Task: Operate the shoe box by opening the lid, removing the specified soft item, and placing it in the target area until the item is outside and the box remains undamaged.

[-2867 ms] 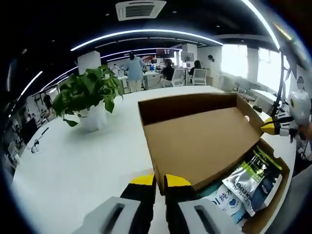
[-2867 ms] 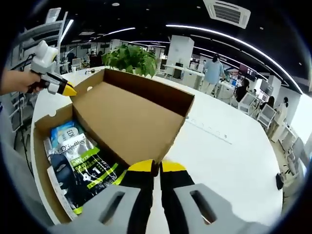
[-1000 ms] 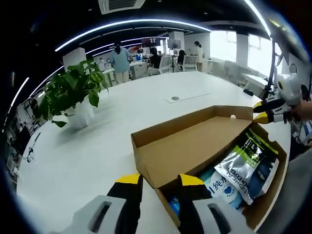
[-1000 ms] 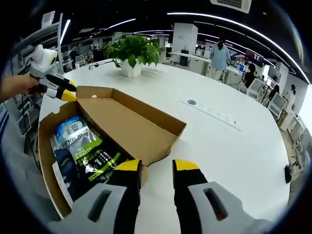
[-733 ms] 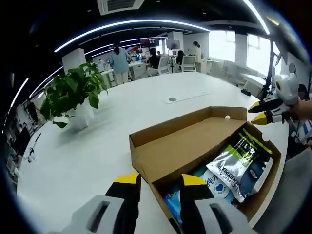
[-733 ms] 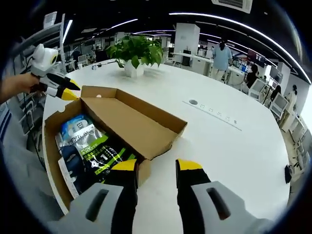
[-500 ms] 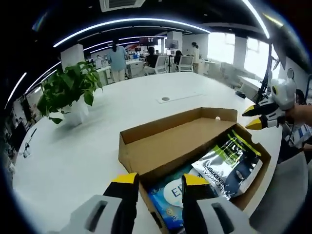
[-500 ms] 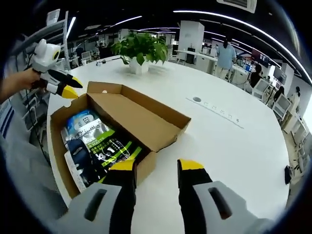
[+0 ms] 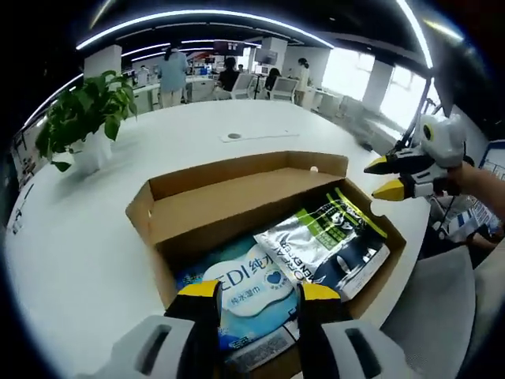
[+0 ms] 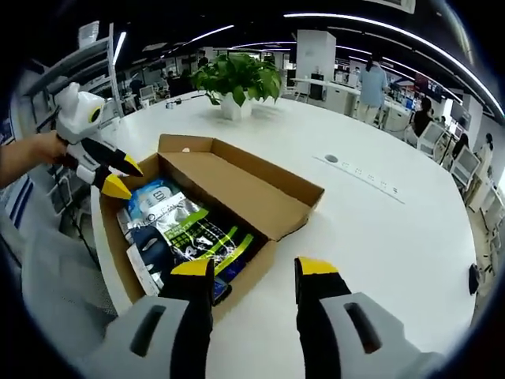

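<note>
The brown shoe box [image 9: 392, 254] stands on the white table with its lid [image 9: 237, 204] folded back and lying open. Inside lie a blue wet-wipes pack [image 9: 246, 294] and a silver, green and black pouch [image 9: 331, 249]. My left gripper [image 9: 259, 294] hovers open over the box's near end, above the blue pack. My right gripper [image 9: 383, 177] is open in the air beside the box's far corner. In the right gripper view my right gripper [image 10: 254, 268] is open above the box's [image 10: 108, 233] end; the pouch [image 10: 197, 233], blue pack [image 10: 150, 197] and left gripper [image 10: 125, 178] show there.
A potted green plant [image 9: 83, 118] [image 10: 237, 79] stands further out on the round white table [image 10: 379, 229]. A cable socket strip [image 10: 363, 178] is set in the tabletop. People stand and sit at desks [image 9: 170, 71] in the office behind.
Both grippers were shut on the raised lid's edge; they have let go and stand open. The lid has dropped back flat. Both cameras have come over the box's contents.
</note>
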`<act>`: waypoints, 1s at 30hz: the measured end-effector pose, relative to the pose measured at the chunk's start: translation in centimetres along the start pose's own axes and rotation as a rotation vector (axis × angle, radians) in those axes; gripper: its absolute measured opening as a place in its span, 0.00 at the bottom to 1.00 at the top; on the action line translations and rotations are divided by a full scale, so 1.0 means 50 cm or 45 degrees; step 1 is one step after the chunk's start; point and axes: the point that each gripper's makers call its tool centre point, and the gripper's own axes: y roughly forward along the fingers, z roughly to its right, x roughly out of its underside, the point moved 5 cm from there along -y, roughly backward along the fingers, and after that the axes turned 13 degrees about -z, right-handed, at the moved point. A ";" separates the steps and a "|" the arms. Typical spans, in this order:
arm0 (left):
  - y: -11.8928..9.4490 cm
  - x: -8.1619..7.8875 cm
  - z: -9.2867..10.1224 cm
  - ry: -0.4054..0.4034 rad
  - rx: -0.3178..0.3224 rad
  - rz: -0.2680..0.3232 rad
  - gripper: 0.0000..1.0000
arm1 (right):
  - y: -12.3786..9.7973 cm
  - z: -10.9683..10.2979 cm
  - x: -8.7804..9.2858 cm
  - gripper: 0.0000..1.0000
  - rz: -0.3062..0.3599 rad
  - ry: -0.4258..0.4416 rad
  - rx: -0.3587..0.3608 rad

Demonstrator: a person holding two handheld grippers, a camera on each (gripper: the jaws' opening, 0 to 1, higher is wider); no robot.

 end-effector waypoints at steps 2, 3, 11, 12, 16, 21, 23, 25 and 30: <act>0.009 0.007 0.006 -0.019 0.033 -0.012 0.38 | 0.001 -0.004 0.002 0.40 -0.002 0.000 -0.009; 0.012 0.010 0.008 -0.028 0.049 -0.015 0.38 | 0.000 -0.009 0.002 0.41 -0.001 0.001 -0.016; 0.034 0.026 0.026 -0.142 0.146 -0.065 0.35 | -0.008 -0.034 0.003 0.46 0.018 0.006 -0.056; 0.036 0.027 0.028 -0.158 0.158 -0.068 0.34 | -0.009 -0.037 0.003 0.47 0.023 0.007 -0.063; 0.047 0.035 0.041 -0.219 0.229 -0.091 0.32 | -0.011 -0.052 0.009 0.50 0.027 0.018 -0.092; 0.056 0.037 0.053 -0.270 0.289 -0.107 0.29 | -0.012 -0.064 0.016 0.52 0.021 0.015 -0.109; 0.060 0.034 0.058 -0.313 0.323 -0.099 0.28 | -0.013 -0.067 0.019 0.52 0.018 0.013 -0.110; 0.067 0.034 0.054 -0.343 0.338 -0.097 0.26 | -0.014 -0.070 0.020 0.52 0.019 0.014 -0.114; 0.080 0.037 0.060 -0.430 0.415 -0.118 0.19 | -0.014 -0.078 0.025 0.52 0.015 0.019 -0.125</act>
